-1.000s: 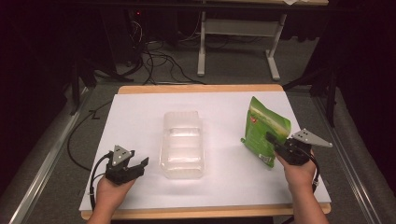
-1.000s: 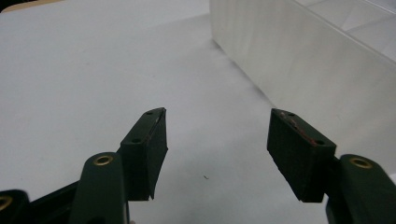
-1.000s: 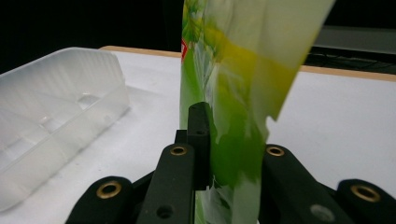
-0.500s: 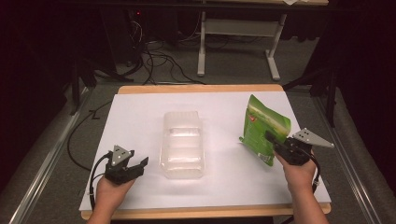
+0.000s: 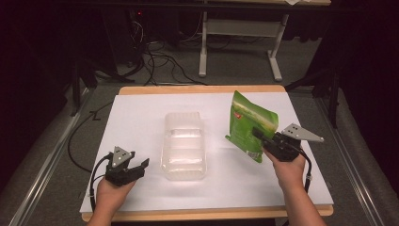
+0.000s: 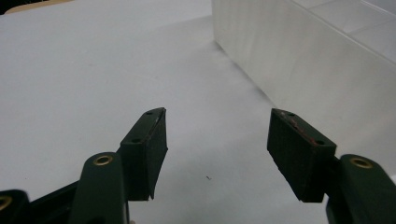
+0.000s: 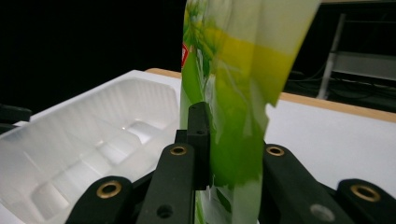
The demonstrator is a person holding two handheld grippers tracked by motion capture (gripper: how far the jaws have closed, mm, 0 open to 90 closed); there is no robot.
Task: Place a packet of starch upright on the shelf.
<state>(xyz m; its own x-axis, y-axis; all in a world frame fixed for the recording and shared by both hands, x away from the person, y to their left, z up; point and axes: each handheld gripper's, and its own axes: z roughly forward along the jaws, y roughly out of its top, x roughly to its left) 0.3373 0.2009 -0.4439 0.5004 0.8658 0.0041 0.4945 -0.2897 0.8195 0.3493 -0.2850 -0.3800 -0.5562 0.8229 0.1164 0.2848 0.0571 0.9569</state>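
A green snack bag (image 5: 249, 123) is held upright above the right side of the table, pinched at its lower edge by my right gripper (image 5: 263, 141). In the right gripper view the bag (image 7: 233, 93) rises between the two black jaws, which are shut on it. A clear plastic tray (image 5: 184, 145) lies in the middle of the white table, seen as a ribbed tray (image 7: 79, 154) to the bag's left. My left gripper (image 5: 139, 168) rests low at the front left, open, with nothing between its fingers (image 6: 149, 149). The tray's wall (image 6: 303, 60) stands just ahead and right of it.
The white table top (image 5: 141, 113) has a wooden edge at the back. Behind the table stand a desk frame (image 5: 240, 42) and cables (image 5: 155, 61) on the dark floor. A black cable (image 5: 80, 136) trails off the left side.
The right gripper has lifted the green bag slightly and tilted it more upright. The left gripper has stayed where it was.
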